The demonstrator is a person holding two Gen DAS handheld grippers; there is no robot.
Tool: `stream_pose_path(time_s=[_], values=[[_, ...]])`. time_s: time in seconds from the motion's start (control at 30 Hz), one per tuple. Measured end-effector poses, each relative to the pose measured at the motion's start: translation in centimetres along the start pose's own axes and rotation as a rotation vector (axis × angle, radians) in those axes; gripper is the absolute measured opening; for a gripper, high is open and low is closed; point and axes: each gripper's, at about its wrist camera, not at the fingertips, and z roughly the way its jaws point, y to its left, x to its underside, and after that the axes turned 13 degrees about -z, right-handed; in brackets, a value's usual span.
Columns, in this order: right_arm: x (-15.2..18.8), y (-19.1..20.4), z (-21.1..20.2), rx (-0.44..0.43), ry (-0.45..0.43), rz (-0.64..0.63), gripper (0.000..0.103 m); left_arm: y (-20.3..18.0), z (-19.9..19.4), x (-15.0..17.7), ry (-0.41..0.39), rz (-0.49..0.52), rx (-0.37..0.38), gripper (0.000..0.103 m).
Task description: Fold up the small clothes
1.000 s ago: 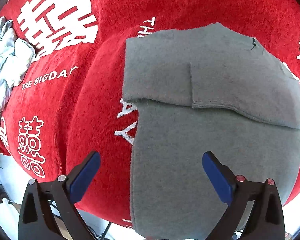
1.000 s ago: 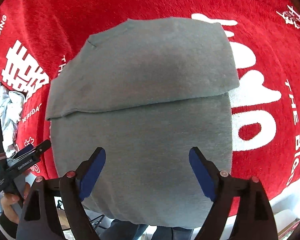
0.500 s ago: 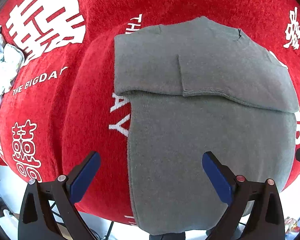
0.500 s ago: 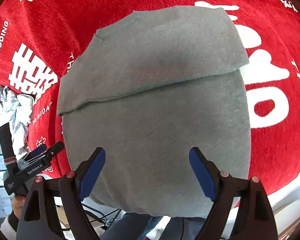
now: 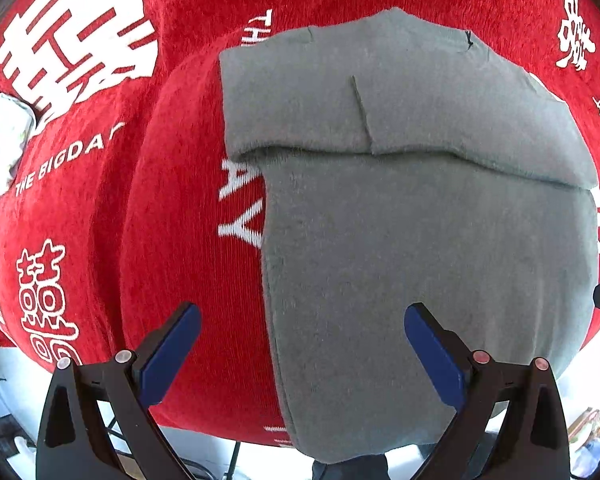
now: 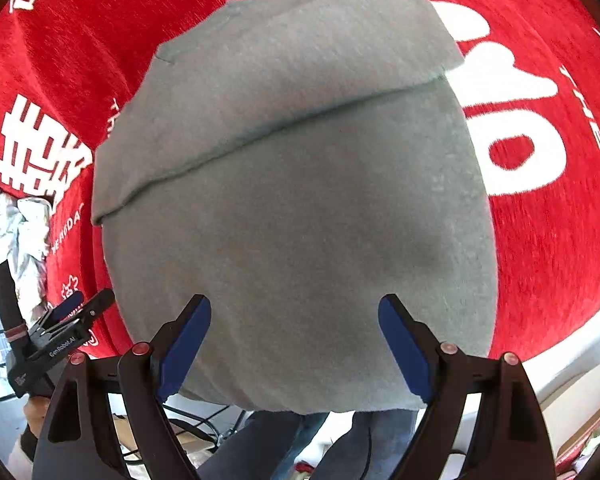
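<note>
A grey garment [image 5: 420,240] lies flat on the red tablecloth [image 5: 172,240], its far part folded over toward me with the fold edge across the middle. It fills the right wrist view [image 6: 300,220]. My left gripper [image 5: 302,344] is open and empty above the garment's near left edge. My right gripper [image 6: 294,340] is open and empty above the garment's near hem. The left gripper also shows in the right wrist view [image 6: 60,332], beside the garment's left side.
The red cloth with white lettering [image 6: 540,160] covers the table to its near edge. A crumpled pale pile of clothes [image 5: 0,140] lies at the far left; it also shows in the right wrist view [image 6: 16,232]. The person's legs [image 6: 320,440] stand below the table edge.
Both grippers have drawn closer to the garment and lower over its near end. The garment itself has not moved. Both stay open.
</note>
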Motion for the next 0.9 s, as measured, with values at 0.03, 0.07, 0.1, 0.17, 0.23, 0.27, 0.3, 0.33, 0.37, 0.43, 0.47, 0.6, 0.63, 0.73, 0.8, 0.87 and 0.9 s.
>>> stream_pose_path(time_s=[0.03,0.07,0.1,0.17,0.23,0.27,0.3,0.33,0.37,0.43,0.47,0.6,0.63,0.73,0.8,0.87,0.9], values=[[0.2,-0.1,0.1,0.000,0.007,0.001,0.088,0.1,0.1,0.2,0.003,-0.004,-0.001,0.102],[0.4,-0.3,0.2,-0.002,0.012,0.003,0.088,0.1,0.2,0.5,0.007,-0.008,-0.001,0.102],[0.5,-0.4,0.3,-0.003,0.016,0.005,0.088,0.1,0.3,0.8,0.010,-0.011,0.000,0.102],[0.7,-0.8,0.6,-0.009,0.024,0.005,0.088,0.0,0.5,1.4,0.014,-0.015,0.000,0.102],[1.0,-1.3,0.8,-0.014,0.034,-0.004,0.088,0.1,0.7,2.1,0.017,-0.017,0.001,0.102],[1.3,-1.6,1.0,-0.015,0.042,-0.011,0.088,0.2,0.9,2.6,0.021,-0.023,0.003,0.102],[1.5,-1.9,1.0,-0.016,0.048,-0.015,0.088,0.3,1.2,3.2,0.032,-0.032,0.010,0.102],[1.7,-2.1,1.0,-0.021,0.049,-0.018,0.088,0.4,1.4,3.6,0.045,-0.037,0.016,0.102],[2.1,-2.6,0.9,-0.030,0.045,-0.023,0.088,0.6,1.7,4.3,0.062,-0.044,0.020,0.102],[2.9,-3.2,0.8,-0.043,0.046,-0.025,0.088,1.0,2.0,5.4,0.074,-0.058,0.025,0.102],[3.4,-3.6,0.9,-0.059,0.053,-0.028,0.088,1.3,2.1,6.2,0.083,-0.070,0.030,0.102],[5.6,-5.0,1.5,-0.106,0.088,-0.046,0.088,2.4,3.0,9.0,0.131,-0.117,0.052,0.102],[6.4,-5.4,1.7,-0.111,0.101,-0.052,0.088,2.7,3.4,9.9,0.147,-0.129,0.062,0.102],[8.6,-6.8,2.7,-0.118,0.142,-0.060,0.088,3.0,4.6,12.0,0.190,-0.150,0.075,0.102],[10.2,-7.9,3.8,-0.113,0.173,-0.059,0.088,2.8,5.8,13.4,0.216,-0.158,0.085,0.102],[11.4,-8.8,5.3,-0.103,0.208,-0.052,0.088,2.3,7.0,14.3,0.239,-0.160,0.104,0.102],[11.8,-9.1,5.8,-0.103,0.218,-0.050,0.088,2.2,7.5,14.4,0.244,-0.161,0.112,0.102]])
